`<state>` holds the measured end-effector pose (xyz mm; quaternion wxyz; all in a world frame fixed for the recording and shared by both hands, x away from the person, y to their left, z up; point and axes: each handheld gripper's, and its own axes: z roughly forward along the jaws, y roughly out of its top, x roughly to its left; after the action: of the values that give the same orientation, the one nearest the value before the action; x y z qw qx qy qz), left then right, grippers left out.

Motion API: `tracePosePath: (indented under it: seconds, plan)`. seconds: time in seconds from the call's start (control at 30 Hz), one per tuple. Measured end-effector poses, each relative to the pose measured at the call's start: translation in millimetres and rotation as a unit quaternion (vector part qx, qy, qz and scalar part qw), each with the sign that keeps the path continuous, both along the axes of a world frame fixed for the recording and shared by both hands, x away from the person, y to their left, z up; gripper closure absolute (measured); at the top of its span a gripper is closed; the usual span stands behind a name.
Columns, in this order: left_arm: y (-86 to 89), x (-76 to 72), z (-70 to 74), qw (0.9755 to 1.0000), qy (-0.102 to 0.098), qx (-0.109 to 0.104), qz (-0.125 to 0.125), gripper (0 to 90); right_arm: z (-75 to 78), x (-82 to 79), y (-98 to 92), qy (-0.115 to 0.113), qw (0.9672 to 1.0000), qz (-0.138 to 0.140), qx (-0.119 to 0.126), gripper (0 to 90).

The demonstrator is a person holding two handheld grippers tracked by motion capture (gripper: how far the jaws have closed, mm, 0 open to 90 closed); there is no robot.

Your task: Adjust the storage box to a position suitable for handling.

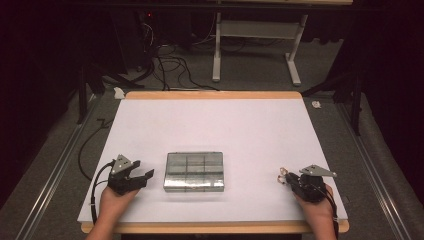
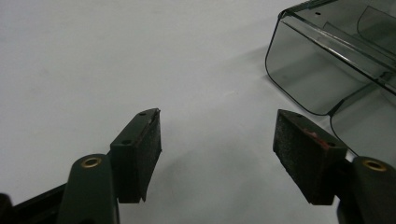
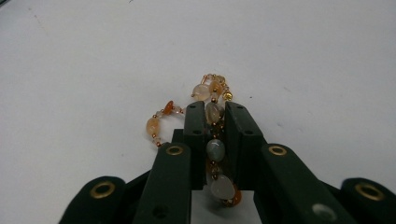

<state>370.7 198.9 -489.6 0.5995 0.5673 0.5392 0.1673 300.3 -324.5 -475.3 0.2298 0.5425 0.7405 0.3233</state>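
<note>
Right gripper [image 3: 215, 116]: sits at the near right of the table in the high view, held in the person's right hand [image 1: 320, 207], pointing left toward the table's middle.
Right jaws: narrow, standing close on either side of a beaded bracelet [image 3: 212, 112]; beads fill the slot between the pads.
Bracelet, look: a string of rounded stones in pale peach, milky white, amber orange and one grey-green, with tiny gold spacer beads between them.
Bracelet, lie: several beads run in a line down between the jaws; a loop curls out to the left of the jaw tips, and a small gold cluster sits just past the tips.
Bracelet, place: near the right front corner of the white tabletop [image 1: 210, 125], at the gripper's tips, well apart from the box; in the high view it shows as a small orange glint [image 1: 281, 176].
Left gripper [image 2: 217, 135]: at the near left of the table, in the person's left hand [image 1: 116, 200], aimed right toward the box.
Left jaws: wide apart, with bare table between the pads.
Box [image 1: 194, 171]: a clear, smoke-tinted plastic case with divided compartments, lying flat on the table between the two grippers, nearer the left one; its rounded corner [image 2: 303, 70] shows just beyond the left gripper's right pad.
</note>
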Motion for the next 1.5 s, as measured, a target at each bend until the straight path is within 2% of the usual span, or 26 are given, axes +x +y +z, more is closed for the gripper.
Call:
tracePosePath:
  seconds: [0.07, 0.17, 0.2, 0.23, 0.27, 0.3, 0.37, 0.43, 0.6, 0.67, 0.73, 0.8, 0.83, 0.9, 1.03, 1.2, 1.37, 1.5]
  plan:
    - [0.1, -0.9, 0.6, 1.0, 0.0, -0.005, -0.001, 36.3, 2.4, -1.5, -0.9, -0.005, 0.9999, -0.002, 0.01, 70.5]
    - [0.8, -3.3, 1.3, 0.9999, -0.009, -0.007, -0.007, 48.1, 13.1, -5.5, -1.1, -0.04, 0.9989, -0.003, 0.026, 63.3]
    - [0.8, -3.3, 1.3, 0.9999, -0.009, -0.007, -0.007, 51.6, 13.1, -5.5, -1.1, -0.04, 0.9989, -0.003, 0.026, 63.3]
    - [-0.4, -6.4, 1.8, 0.9998, -0.019, -0.003, -0.01, 55.6, 17.5, -6.9, 3.0, -0.055, 0.9979, -0.003, 0.035, 59.6]
    - [-1.7, -8.0, 2.1, 0.9997, -0.024, -0.002, -0.008, 57.9, 17.8, -7.1, 5.4, -0.056, 0.9978, 0.0, 0.035, 59.1]
    - [-3.4, -10.3, 1.8, 0.9995, -0.029, 0.009, -0.004, 60.8, 17.7, -6.8, 7.5, -0.058, 0.9977, 0.004, 0.034, 57.9]
    - [-6.1, -12.5, 2.1, 0.9995, -0.031, 0.01, -0.003, 67.9, 16.8, -7.0, 14.2, -0.061, 0.9976, 0.012, 0.031, 56.4]
    - [-18.4, -20.2, 2.8, 0.9998, -0.017, 0.0, -0.013, 74.9, 14.5, -6.7, 21.6, -0.065, 0.9972, 0.018, 0.033, 55.5]
    - [-40.7, -24.9, 1.6, 0.9997, 0.016, 0.007, -0.019, 89.1, 12.3, -5.0, 31.4, -0.071, 0.9967, 0.024, 0.031, 55.2]
    - [-49.8, -28.0, 0.4, 0.9991, 0.021, 0.021, -0.029, 90.0, 12.2, -5.5, 31.7, -0.07, 0.9969, 0.023, 0.026, 54.8]
    - [-54.7, -29.5, -0.4, 0.9987, 0.029, 0.018, -0.039, 89.9, 11.8, -6.3, 30.8, -0.071, 0.9969, 0.021, 0.027, 54.7]
    - [-57.3, -30.1, -1.2, 0.9987, 0.028, 0.024, -0.035, 90.0, 11.5, -7.3, 29.0, -0.07, 0.997, 0.016, 0.03, 54.7]
    - [-57.6, -29.7, -0.5, 0.9989, 0.032, 0.013, -0.031, 90.0, 11.6, -7.6, 28.1, -0.072, 0.9969, 0.015, 0.029, 54.7]
    - [-57.0, -29.6, 0.2, 0.9988, 0.037, 0.007, -0.031, 90.0, 11.7, -8.1, 26.9, -0.074, 0.9968, 0.006, 0.028, 54.9]
    - [-63.4, -28.5, 1.0, 0.9986, 0.039, 0.005, -0.036, 90.0, 11.8, -7.9, 23.2, -0.076, 0.9967, -0.01, 0.029, 55.4]
    - [-77.0, -24.6, 3.9, 0.9986, 0.03, 0.01, -0.041, 90.0, 11.8, -7.7, 18.4, -0.076, 0.9963, -0.023, 0.034, 54.8]
    - [-86.4, -20.7, 3.9, 0.9985, 0.032, 0.009, -0.044, 90.0, 11.0, -8.0, 17.3, -0.075, 0.9963, -0.025, 0.033, 54.5]
    - [-94.1, -19.4, 5.1, 0.9985, 0.026, 0.01, -0.047, 89.9, 10.1, -7.6, 18.0, -0.073, 0.9967, -0.02, 0.029, 54.6]
